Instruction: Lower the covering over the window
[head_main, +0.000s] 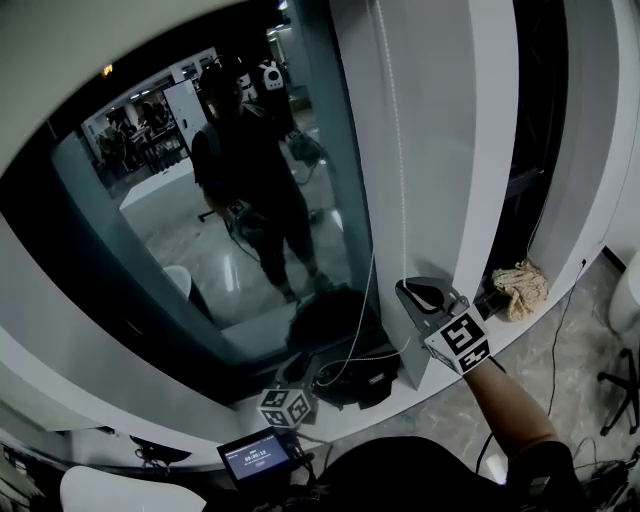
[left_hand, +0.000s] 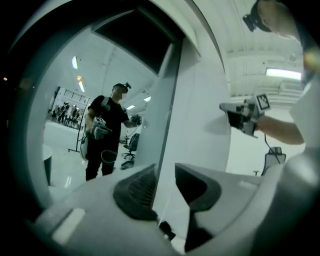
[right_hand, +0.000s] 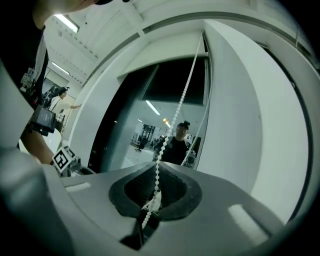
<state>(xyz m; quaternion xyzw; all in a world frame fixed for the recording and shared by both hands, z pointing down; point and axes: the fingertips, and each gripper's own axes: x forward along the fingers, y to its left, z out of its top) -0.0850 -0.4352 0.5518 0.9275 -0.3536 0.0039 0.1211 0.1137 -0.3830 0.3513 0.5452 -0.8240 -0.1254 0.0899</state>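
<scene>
Right gripper (right_hand: 155, 192) clamped on the bead cord (right_hand: 177, 112), left gripper (left_hand: 165, 187) with jaws apart
Cord runs up the white pillar (head_main: 440, 150) at the window's (head_main: 250, 200) right edge; the glass mirrors a person; left gripper sits lower, its pads pressing on nothing

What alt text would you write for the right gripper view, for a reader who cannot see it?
The right gripper is shut on a white bead chain that runs up to the top of a dark window. The glass reflects a standing person.
</scene>
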